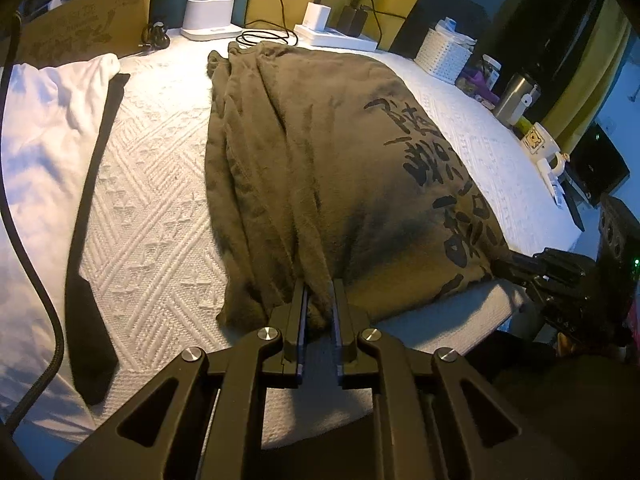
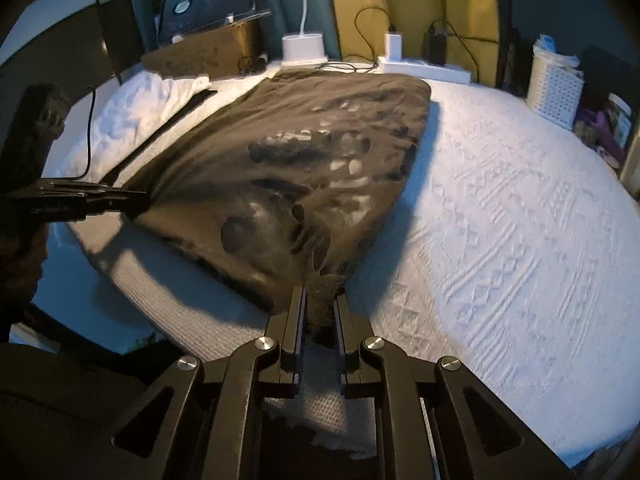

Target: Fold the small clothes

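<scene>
An olive-brown shirt (image 1: pixel 320 152) with a black print lies flat on the white textured bedspread (image 1: pixel 152 184), folded lengthwise into a narrow panel. My left gripper (image 1: pixel 319 286) is shut on bunched cloth at the shirt's near left corner. My right gripper (image 2: pixel 322 292) is shut on the near right corner of the shirt (image 2: pixel 288 168), with dark cloth pinched between its pads. Each gripper shows in the other's view: the right gripper (image 1: pixel 504 268) at the shirt's right edge, the left gripper (image 2: pixel 140 200) at its left edge. Both corners sit by the bed's front edge.
A white garment (image 1: pixel 44 128) with a black strip (image 1: pixel 96 216) lies left of the shirt. Along the far edge stand a cardboard box (image 1: pixel 88 28), a white charging dock (image 1: pixel 210 16), a power strip (image 1: pixel 336 38) with cables and a white basket (image 1: pixel 442 56). A mug (image 1: pixel 540 144) and a steel flask (image 1: pixel 516 96) stand at the right.
</scene>
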Motion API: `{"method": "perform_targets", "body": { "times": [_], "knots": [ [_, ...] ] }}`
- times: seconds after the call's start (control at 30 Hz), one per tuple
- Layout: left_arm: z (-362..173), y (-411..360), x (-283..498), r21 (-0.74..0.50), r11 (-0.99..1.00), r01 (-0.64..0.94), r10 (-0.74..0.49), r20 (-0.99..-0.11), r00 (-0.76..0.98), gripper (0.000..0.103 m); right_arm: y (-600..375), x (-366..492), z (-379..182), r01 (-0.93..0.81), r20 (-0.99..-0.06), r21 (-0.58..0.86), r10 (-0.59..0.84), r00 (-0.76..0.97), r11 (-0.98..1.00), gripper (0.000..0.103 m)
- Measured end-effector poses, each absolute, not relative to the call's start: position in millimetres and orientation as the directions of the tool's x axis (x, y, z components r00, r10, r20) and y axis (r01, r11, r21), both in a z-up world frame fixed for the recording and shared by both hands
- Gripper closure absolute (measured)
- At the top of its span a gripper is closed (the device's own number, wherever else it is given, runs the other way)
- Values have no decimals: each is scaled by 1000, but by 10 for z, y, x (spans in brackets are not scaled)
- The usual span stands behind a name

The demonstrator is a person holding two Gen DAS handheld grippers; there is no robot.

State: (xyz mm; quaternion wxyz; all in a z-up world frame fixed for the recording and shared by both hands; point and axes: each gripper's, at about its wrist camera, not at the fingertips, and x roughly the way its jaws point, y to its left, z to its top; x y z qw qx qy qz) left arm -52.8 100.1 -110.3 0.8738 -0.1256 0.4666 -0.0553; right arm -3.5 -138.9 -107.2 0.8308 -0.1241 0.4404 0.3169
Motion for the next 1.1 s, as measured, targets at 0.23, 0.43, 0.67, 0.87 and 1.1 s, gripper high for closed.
{"method": "perform_targets", "body": {
  "times": [0.23,0.43,0.67,0.87,1.1],
  "knots": [
    [-932,1159,-724,-238,969,-64,-160,-805,572,63,-1531,76,-976,-588,-835,31,345,429,808,41],
    [-835,1297,-635,-236,965,-116,-121,-790,600,57,-1666,310,-885,-568,-828,13,327,455,823,36],
    [-736,1252,-253,-233,968,-92,-128,-778,615,57,-1646,650,-834,-551,-819,50,350,455,833,36],
    [-681,1270,123,-226,970,-92,-120,-767,630,57,-1607,961,-803,-531,-811,60,351,467,845,36],
    [-704,1237,514,-217,973,-81,-119,-769,628,57,-1542,1284,-832,-519,-815,76,353,460,852,36]
  ]
}}
